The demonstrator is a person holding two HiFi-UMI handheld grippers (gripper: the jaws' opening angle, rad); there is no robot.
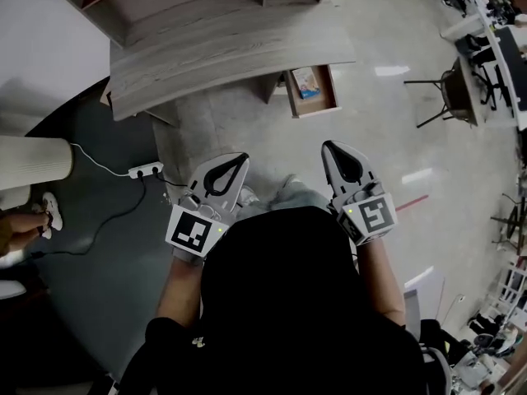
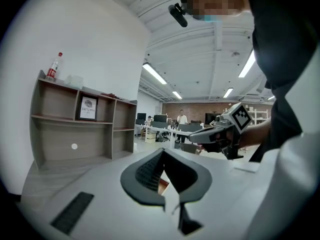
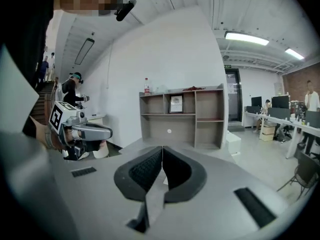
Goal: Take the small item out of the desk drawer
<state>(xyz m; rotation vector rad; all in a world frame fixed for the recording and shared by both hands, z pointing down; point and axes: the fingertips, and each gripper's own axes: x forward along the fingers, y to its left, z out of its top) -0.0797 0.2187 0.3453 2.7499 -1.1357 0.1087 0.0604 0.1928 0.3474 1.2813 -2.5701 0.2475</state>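
Well back from wooden desk drawer: white left gripper and white right gripper, jaws pressed together, empty.
Inside drawer, small flat pale-blue packet; probably light, thin, slippery; best pinched across its edges.

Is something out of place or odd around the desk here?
One drawer under the desk stands pulled open, with a small item lying inside. A power strip lies on the floor. Nothing looks spilled or damaged.
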